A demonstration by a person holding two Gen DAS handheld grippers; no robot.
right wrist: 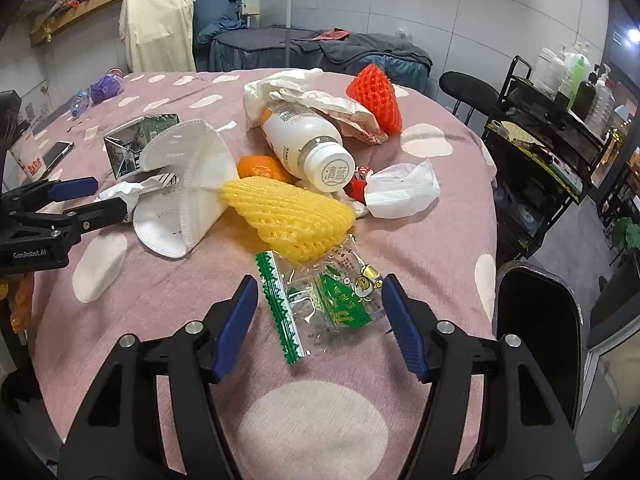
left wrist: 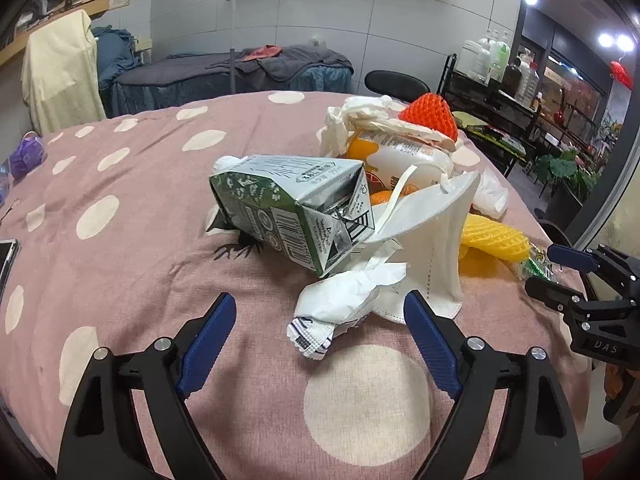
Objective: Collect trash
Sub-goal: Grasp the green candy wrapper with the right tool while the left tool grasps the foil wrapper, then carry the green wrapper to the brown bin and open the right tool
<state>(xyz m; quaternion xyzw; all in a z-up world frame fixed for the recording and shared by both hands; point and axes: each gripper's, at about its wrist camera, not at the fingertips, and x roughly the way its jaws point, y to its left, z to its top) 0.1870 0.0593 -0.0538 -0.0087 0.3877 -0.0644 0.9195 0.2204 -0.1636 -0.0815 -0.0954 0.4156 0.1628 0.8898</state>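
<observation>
The left tool (left wrist: pixel 320 332) stands low in its own view with its blue pads spread wide and pressing on nothing; a crumpled paper wrapper (left wrist: pixel 340 304) lies on the tabletop (left wrist: pixel 140 272) between and just ahead of them, apart from both pads. Behind the wrapper, at frame centre, a green and grey carton (left wrist: pixel 292 208) lies on its side, and a white face mask (left wrist: pixel 432 232) leans against its right end. The right tool (right wrist: pixel 316 320) sits at the bottom of its own view, its pads likewise parted and not touching anything, with a clear plastic bag printed in green (right wrist: pixel 320 304) lying flat between them. Just above that bag, in the middle of the frame, is a yellow foam net (right wrist: pixel 288 216), touching the bag's upper edge. Further up, a white bottle (right wrist: pixel 308 140) lies on its side with its cap toward the camera, an orange (right wrist: pixel 260 168) to its left, and a crumpled white tissue (right wrist: pixel 400 192) to its right. A red foam net (right wrist: pixel 376 96) stands in the upper middle, beside a heap of crumpled paper (right wrist: pixel 304 92). At far left of this view the left tool shows from the side, near the mask. The tabletop wears a pink cloth with pale spots
</observation>
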